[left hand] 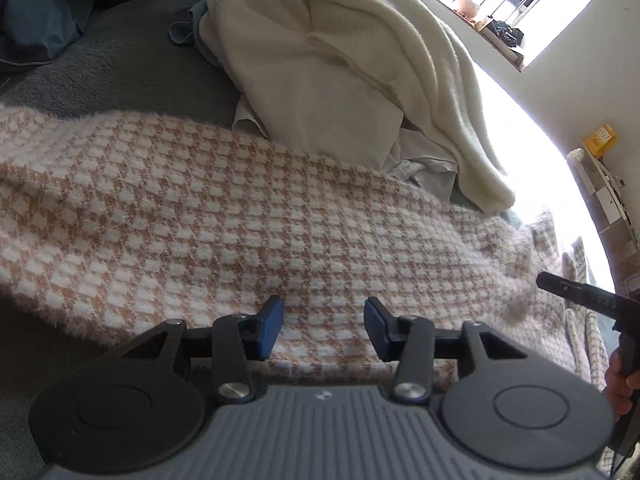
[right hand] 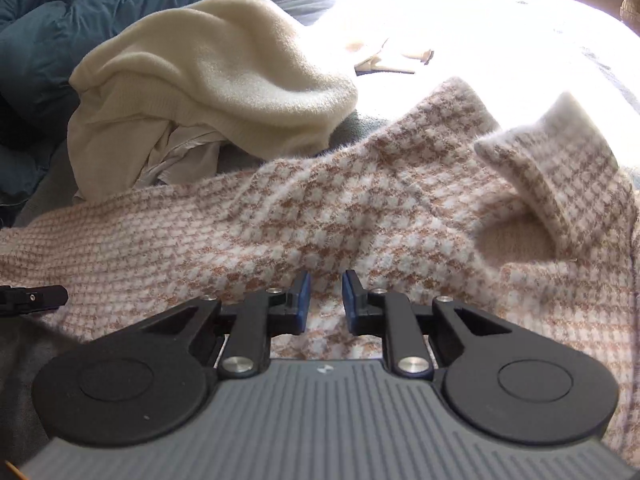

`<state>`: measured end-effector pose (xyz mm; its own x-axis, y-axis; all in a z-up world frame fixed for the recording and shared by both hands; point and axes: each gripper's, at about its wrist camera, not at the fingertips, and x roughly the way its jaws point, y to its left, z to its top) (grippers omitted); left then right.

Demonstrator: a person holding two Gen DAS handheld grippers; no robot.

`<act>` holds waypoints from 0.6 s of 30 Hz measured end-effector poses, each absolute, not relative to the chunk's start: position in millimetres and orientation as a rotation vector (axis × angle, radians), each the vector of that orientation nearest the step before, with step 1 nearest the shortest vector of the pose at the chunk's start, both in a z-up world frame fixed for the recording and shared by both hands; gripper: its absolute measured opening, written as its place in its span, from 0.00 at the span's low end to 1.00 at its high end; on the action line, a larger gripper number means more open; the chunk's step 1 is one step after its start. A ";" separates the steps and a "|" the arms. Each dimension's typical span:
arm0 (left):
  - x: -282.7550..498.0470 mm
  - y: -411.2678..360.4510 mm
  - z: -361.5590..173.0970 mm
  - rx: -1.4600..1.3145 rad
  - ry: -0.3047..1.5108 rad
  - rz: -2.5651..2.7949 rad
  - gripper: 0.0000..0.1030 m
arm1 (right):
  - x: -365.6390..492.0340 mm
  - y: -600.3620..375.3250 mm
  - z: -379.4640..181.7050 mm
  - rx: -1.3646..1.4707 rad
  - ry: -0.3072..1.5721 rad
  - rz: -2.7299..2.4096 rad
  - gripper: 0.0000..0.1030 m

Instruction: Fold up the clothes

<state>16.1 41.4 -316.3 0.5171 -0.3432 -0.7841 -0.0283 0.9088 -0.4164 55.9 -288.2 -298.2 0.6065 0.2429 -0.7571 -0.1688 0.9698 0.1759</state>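
Houndstooth sweater (right hand: 360, 208) lies spread beneath both parted tongs, left (left hand: 324, 326) and right (right hand: 325, 300).

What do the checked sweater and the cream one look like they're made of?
Checked sweater: likely a fuzzy, brushed knit, matte, with fine hairs along its edges. Cream sweater: looks like soft, fleecy knit, matte, with ribbing at one hem.

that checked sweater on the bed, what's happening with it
A person is folding clothes with hand-held tongs, one set in each hand. The tan-and-white checked sweater lies spread across the grey bed cover, its turtleneck collar toward the sunlit side. The left tongs and right tongs are both over the sweater with jaws apart and no fabric pinched between them. A heap of cream clothes sits behind it, not yet folded.
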 end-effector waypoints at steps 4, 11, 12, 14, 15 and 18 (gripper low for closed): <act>11.6 43.8 -318.2 -0.421 0.998 -0.187 0.44 | 102.3 -283.7 -315.9 0.007 0.898 0.160 0.15; 9.0 53.5 -321.9 -0.503 0.998 -0.153 0.41 | 109.6 -306.8 -309.1 0.163 0.891 0.114 0.19; 8.9 53.3 -321.9 -0.502 0.997 -0.152 0.41 | 106.6 -304.2 -302.1 0.170 0.874 0.135 0.18; 7.8 52.2 -321.7 -0.494 0.992 -0.150 0.40 | 115.8 -301.0 -299.6 0.186 0.858 0.157 0.16; 7.1 52.0 -321.6 -0.493 0.990 -0.147 0.40 | 125.0 -304.4 -306.1 0.189 0.864 0.125 0.16; 5.0 52.9 -322.1 -0.503 0.985 -0.134 0.40 | 150.8 -338.5 -335.9 0.389 0.886 0.066 0.12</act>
<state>5.0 52.9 -322.1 0.5550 -0.3313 -0.7630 -0.1153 0.8778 -0.4650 150.8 -338.5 -335.9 0.6351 0.2152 -0.7418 0.1031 0.9282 0.3575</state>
